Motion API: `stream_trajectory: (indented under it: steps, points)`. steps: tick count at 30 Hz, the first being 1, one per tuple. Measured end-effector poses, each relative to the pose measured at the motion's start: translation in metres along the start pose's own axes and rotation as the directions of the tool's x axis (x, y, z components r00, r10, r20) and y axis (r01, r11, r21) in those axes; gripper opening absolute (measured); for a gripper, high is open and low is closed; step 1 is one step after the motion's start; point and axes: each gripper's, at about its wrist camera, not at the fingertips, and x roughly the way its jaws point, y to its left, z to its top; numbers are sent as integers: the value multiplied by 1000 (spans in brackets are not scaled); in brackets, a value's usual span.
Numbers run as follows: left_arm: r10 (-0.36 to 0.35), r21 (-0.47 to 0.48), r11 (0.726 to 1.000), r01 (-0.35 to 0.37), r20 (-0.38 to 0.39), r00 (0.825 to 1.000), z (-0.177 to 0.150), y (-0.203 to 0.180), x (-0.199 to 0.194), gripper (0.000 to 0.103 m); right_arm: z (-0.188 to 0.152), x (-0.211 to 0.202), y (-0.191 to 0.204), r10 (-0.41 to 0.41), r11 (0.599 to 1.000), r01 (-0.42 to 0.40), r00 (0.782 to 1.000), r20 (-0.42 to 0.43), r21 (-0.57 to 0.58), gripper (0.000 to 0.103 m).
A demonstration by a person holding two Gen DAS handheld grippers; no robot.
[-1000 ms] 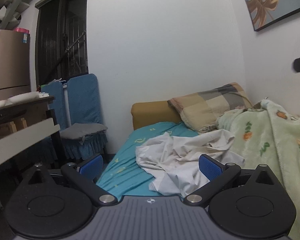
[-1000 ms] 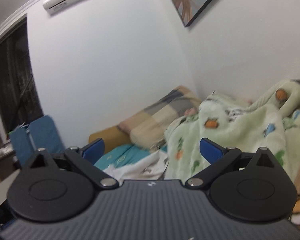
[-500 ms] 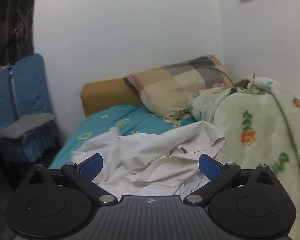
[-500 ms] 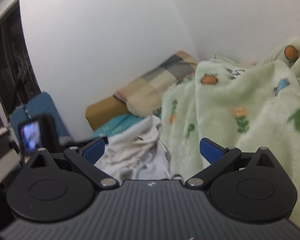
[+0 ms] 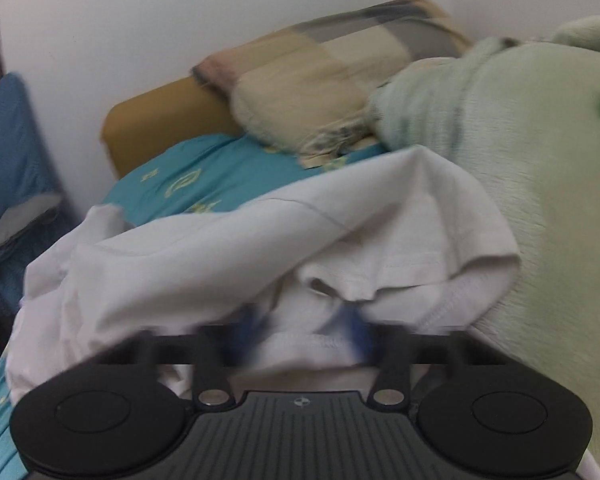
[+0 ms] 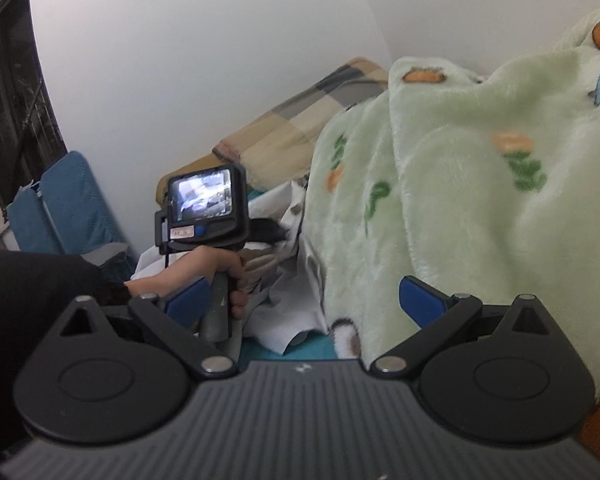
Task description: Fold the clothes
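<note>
A crumpled white shirt lies on the teal bedsheet. My left gripper is pushed into the shirt's near folds; its blue pads are blurred and stand much closer together than before, with white cloth between them, and I cannot tell if they pinch it. In the right wrist view the shirt shows beside the green blanket, and the left gripper's handle and screen sit in a hand over it. My right gripper is open and empty, above the bed's near edge.
A fluffy green blanket with printed patterns is heaped on the right of the bed. A checked pillow rests against an ochre headboard at the wall. A blue chair stands left of the bed.
My left gripper has moved forward and down into the white shirt and its fingers have come closer together. My right gripper has moved lower, still open.
</note>
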Motion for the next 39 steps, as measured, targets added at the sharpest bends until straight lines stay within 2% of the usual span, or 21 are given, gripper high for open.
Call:
stream_trajectory:
  steps: [2, 4, 8, 11, 15, 19, 22, 25, 28, 29, 31, 33, 37, 39]
  points:
    - [-35, -90, 995, 36, 18, 999, 5, 16, -20, 3, 2, -4, -2, -3, 1000, 3, 1000, 29, 0, 103]
    - [-58, -82, 995, 65, 88, 994, 11, 25, -57, 3, 3, -10, -1, 2, 1000, -1, 999, 46, -18, 103]
    - [-142, -116, 980, 164, 181, 973, 18, 52, -151, 3, 4, -27, 3, -3, 997, 12, 993, 115, -73, 103]
    - [-173, -143, 967, 211, 240, 955, 9, 76, -230, 3, 4, -42, 6, -12, 993, 32, 985, 172, -114, 103]
    - [-156, -203, 954, 221, 293, 943, -22, 122, -324, 3, 2, -66, 11, -9, 984, 46, 978, 210, -172, 103]
    - [-79, -303, 936, 181, 321, 944, -70, 181, -406, 2, 3, -100, 19, 30, 977, 17, 976, 214, -214, 103]
    - [-2, -390, 913, 122, 292, 956, -106, 229, -439, 3, 5, -129, 27, 64, 971, -16, 978, 197, -237, 103]
    - [52, -440, 896, 57, 232, 971, -129, 274, -450, 3, 8, -150, 41, 81, 965, -36, 983, 163, -259, 103]
    - [134, -402, 913, -68, 137, 981, -156, 301, -446, 3, 11, -172, 55, 97, 958, -58, 987, 129, -280, 100]
    - [132, -403, 912, -82, 97, 987, -165, 309, -443, 3, 12, -179, 60, 102, 956, -65, 988, 117, -287, 97]
    - [115, -402, 911, -93, 32, 993, -179, 322, -438, 4, 14, -193, 70, 113, 951, -80, 989, 94, -300, 96]
    - [128, -373, 921, -112, 19, 992, -182, 325, -443, 7, 15, -207, 78, 114, 946, -84, 990, 81, -312, 96]
    - [88, -316, 946, -74, 32, 996, -182, 323, -476, 23, 27, -233, 93, 112, 944, -92, 993, 45, -316, 96]
    - [60, -293, 955, -37, 68, 996, -174, 317, -497, 30, 42, -242, 102, 114, 947, -100, 993, 28, -304, 96]
